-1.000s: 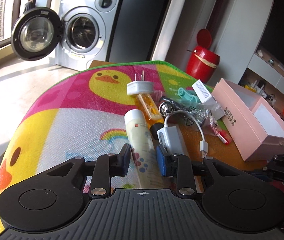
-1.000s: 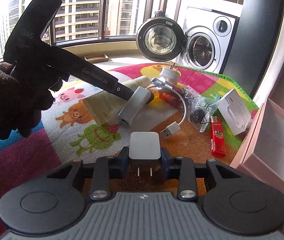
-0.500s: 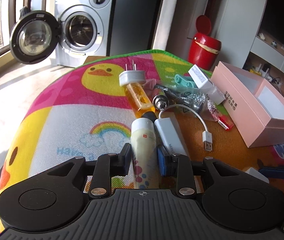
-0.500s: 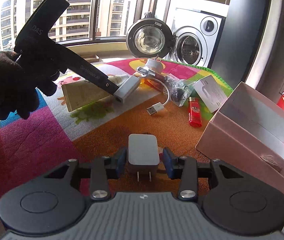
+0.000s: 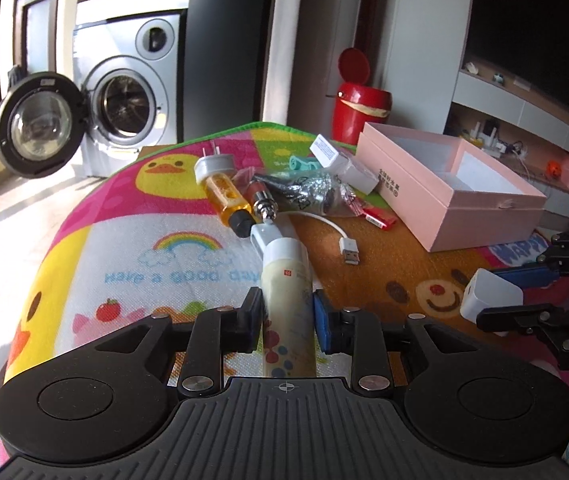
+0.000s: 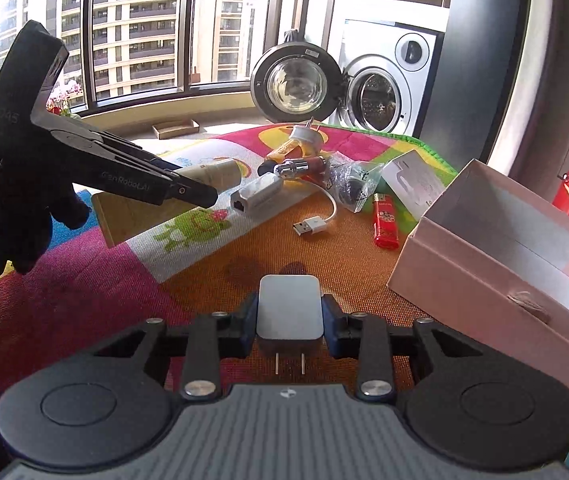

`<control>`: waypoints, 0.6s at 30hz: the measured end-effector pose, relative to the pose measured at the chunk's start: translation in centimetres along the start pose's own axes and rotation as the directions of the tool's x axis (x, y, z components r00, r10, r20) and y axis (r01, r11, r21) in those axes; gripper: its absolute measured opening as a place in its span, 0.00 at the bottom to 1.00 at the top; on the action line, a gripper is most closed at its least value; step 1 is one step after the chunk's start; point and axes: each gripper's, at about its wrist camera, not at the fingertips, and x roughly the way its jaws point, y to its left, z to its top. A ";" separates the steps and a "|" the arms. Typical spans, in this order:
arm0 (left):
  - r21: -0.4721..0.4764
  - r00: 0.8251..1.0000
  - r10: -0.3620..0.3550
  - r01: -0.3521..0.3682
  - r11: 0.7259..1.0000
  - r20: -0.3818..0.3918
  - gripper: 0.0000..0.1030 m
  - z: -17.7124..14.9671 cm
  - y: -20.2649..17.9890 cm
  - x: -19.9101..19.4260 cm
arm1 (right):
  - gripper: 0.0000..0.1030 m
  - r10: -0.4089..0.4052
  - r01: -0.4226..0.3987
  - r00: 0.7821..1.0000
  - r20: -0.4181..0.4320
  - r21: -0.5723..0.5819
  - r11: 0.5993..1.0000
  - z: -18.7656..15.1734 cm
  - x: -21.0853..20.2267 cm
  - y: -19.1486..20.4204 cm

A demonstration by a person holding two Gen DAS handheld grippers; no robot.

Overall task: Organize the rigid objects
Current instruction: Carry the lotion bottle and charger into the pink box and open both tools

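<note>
My left gripper (image 5: 287, 308) is shut on a cream lotion tube (image 5: 286, 276) with a white cap, its pads on both sides. In the right wrist view the left gripper (image 6: 200, 196) holds the tube (image 6: 136, 216) tilted just above the colourful play mat (image 6: 64, 300). The jaws of my right gripper (image 6: 289, 322) are closing, and their pads press on a white charger plug (image 6: 288, 300) with its prongs toward the camera. The left wrist view shows that right gripper (image 5: 504, 294) and charger (image 5: 488, 292) at the right. An open pink box (image 6: 484, 280) stands just right of it.
A white adapter with a USB cable (image 6: 256, 196), a red lighter (image 6: 384, 220), an orange bottle with a plug top (image 5: 224, 196), a bagged item (image 5: 308, 192) and a small white box (image 5: 340, 160) lie mid-mat. A red bin (image 5: 360, 112) and an open washing machine (image 5: 124, 104) stand behind.
My left gripper has swung right with the tube, away from the adapter. The right jaws stood slightly apart from the charger half a second ago and press on it now, nearer the pink box.
</note>
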 end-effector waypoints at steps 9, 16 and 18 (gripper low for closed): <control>0.099 0.944 -0.306 0.295 0.950 0.125 0.30 7.7 -9.2 -2.9 | 0.31 -0.192 0.184 0.973 0.128 0.074 0.980 -1.2 -9.4 -3.2; -0.018 0.918 -0.355 0.364 0.931 0.176 0.30 18.1 -13.6 4.7 | 0.31 -0.329 0.306 0.931 0.156 0.157 0.939 -2.6 -13.3 -5.8; -0.046 0.926 -0.350 0.360 0.932 0.143 0.30 18.1 -13.3 7.1 | 0.31 -0.349 0.323 0.927 0.137 0.184 0.928 -3.1 -13.3 -6.6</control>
